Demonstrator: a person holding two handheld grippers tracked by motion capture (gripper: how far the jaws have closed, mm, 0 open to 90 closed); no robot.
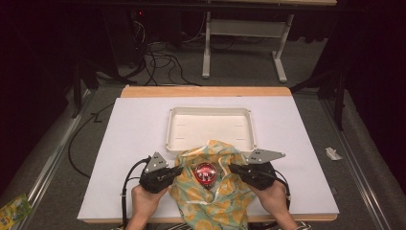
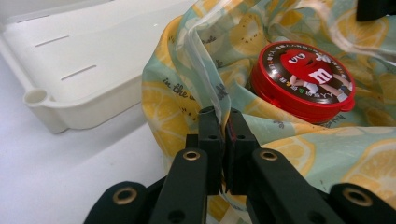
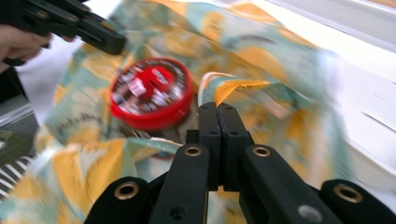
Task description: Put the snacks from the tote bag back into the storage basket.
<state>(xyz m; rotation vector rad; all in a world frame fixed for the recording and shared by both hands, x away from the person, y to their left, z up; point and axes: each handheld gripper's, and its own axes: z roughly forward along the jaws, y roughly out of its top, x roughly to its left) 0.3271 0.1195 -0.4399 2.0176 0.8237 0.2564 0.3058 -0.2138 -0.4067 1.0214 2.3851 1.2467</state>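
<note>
Overhead forward-down, gripper views close, sharing bag [image 1: 210,191]

High view: counter [image 1: 143,143] evenly lit from above, white surface bright without glare; surrounding room dim, falling to near black at left and right edges. Shadows under the hands soft and short. Detail modest, slightly soft overall.

Left gripper view: sharp at the red tin [image 2: 302,81] and lemon-print cloth [image 2: 177,98]; white tray [image 2: 70,107] near overexposed; tool arms at the bottom edge dark and softly defocused.

Right gripper view: heavy motion blur across cloth and tin; tool jaws crisp; upper right washed out.
</note>
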